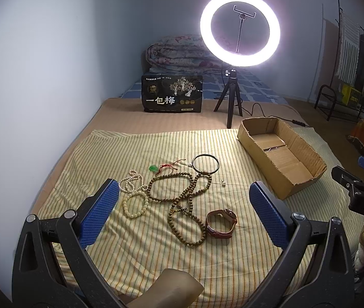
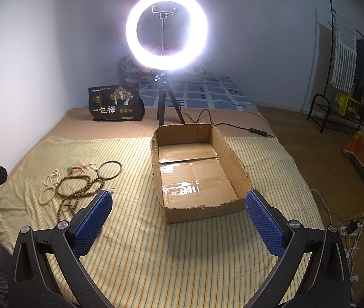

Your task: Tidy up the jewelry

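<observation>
Nearest the lens, at the bottom of the left wrist view, the left gripper (image 1: 184, 205) stands with its two blue-padded fingers (image 1: 99, 213) spread wide, nothing between them. Just beyond, low in the middle of the frame, the jewelry lies loose on a striped yellow cloth (image 1: 141, 261). One red-strapped watch (image 1: 221, 222) sits closest, right of centre. One long brown bead strand (image 1: 182, 200), looped several times over itself, touches the watch at its left. Two pale bead pieces lie further left: a cream bead bracelet (image 1: 135, 204) and, just above it, a white bead strand (image 1: 131, 182). Beyond the brown beads rests one dark bangle (image 1: 205, 163), with one red cord carrying a green pendant (image 1: 153, 167) to its left. One tiny white earring (image 1: 223, 183) lies apart, right of the beads.

At the bottom of the right wrist view the right gripper (image 2: 179, 220) is likewise spread wide and holds nothing. Directly past its fingers, at the middle of the frame, sits one open cardboard box (image 2: 233, 159) with tape across its floor and no jewelry inside; the same box (image 1: 307, 154) shows at the right of the left view, well apart from the jewelry.

Further back, upper centre, stand one lit ring light (image 1: 239, 29) on a small tripod and one black snack bag (image 1: 172, 93). Behind them lies one folded quilt (image 1: 174, 55).
</observation>
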{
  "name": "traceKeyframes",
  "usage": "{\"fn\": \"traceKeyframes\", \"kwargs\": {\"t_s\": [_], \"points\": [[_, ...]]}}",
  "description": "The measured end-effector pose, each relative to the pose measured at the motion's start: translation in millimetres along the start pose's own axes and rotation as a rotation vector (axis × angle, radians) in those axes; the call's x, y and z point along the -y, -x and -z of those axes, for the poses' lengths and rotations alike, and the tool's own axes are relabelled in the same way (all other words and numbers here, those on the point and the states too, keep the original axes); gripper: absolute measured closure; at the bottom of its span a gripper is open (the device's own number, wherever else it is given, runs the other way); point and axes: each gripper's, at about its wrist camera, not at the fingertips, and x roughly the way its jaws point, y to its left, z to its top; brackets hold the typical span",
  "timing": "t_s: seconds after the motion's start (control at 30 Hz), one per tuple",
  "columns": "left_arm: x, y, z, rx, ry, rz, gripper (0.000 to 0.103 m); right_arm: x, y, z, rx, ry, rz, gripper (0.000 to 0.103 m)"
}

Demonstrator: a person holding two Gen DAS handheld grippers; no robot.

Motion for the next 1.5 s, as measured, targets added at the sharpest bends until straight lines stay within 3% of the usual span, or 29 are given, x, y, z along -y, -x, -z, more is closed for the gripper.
{"fn": "traceKeyframes", "kwargs": {"t_s": [0.43,0.63,0.9,1.03,1.23,1.43,1.5], "points": [[-27,-17,5,-0.07,0.038,-0.03,0.0,-9,-14,-1,-0.043,0.035,-0.022,0.0],[-46,-34,8,-0.121,0.067,-0.031,0.0,-29,-27,-5,-0.053,0.15,-0.08,0.0],[-64,-61,15,-0.211,0.094,0.015,0.017,-58,-61,-9,-0.102,0.282,-0.249,0.0],[-65,-77,20,-0.282,0.104,0.072,0.036,-72,-82,-6,-0.177,0.321,-0.307,0.0],[-49,-99,20,-0.321,-0.006,0.126,0.053,-91,-114,10,-0.312,0.365,-0.411,0.001],[-43,-127,20,-0.375,-0.064,0.174,0.062,-102,-135,21,-0.418,0.352,-0.484,0.025],[-37,-136,22,-0.397,-0.087,0.198,0.064,-107,-143,26,-0.453,0.35,-0.497,0.039]]}}
